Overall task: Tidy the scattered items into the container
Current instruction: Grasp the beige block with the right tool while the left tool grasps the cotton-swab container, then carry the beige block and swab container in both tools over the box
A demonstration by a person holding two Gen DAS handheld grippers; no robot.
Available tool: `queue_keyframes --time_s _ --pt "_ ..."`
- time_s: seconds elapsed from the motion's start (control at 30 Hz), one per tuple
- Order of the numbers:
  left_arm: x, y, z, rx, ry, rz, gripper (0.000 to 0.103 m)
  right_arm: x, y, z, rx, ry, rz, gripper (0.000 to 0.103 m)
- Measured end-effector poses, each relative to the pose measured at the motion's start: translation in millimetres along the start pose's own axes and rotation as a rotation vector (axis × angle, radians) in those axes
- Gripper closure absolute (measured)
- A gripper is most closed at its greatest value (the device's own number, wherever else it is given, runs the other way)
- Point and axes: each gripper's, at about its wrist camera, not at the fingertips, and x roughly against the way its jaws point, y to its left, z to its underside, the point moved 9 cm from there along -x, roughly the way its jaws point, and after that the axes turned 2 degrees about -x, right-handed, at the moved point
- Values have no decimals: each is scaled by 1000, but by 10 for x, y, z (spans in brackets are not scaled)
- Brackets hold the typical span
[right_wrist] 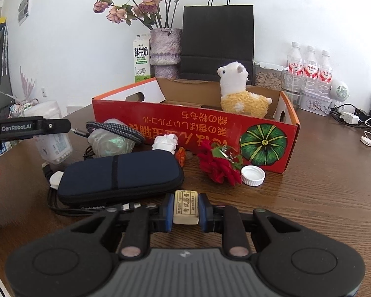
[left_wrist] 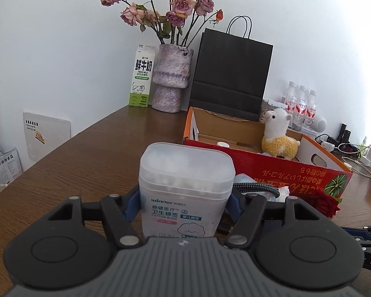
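On the wooden table (right_wrist: 321, 185), just before the red cardboard box (right_wrist: 185, 126), our right gripper (right_wrist: 186, 209) clamps a small cream block (right_wrist: 186, 206) between its blue pads. Our left gripper (left_wrist: 184, 204) grips an upright tub of cotton buds (left_wrist: 185, 190). A plush alpaca (right_wrist: 242, 94) sits inside the box.

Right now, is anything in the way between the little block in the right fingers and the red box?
Yes. A red flower and a white cap lie between the block and the box, whose front wall must be cleared.
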Motion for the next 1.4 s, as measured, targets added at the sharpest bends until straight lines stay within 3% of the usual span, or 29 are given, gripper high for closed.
queue_keyframes --time_s 0.27,0.5,0.77,1.03,1.2,1.4 --pt "162 -27 -214 8 -69 19 35 132 -58 -189 21 -68 12 83" --pt "205 -254 -632 -14 -166 60 35 315 -68 -737 73 -211 35 83" --pt "-49 -621 -1079 9 -240 114 35 148 -223 -1419 41 -327 79 83" --pt "-687 -832 -1244 52 -214 97 35 -493 -618 -1730 -85 -324 116 83" --pt "-1229 -892 -1233 56 -167 66 35 -952 -737 -1602 -74 -259 126 83" --pt "-1451 -733 -1008 103 -79 83 35 -1085 -862 -1476 -112 -220 143 83"
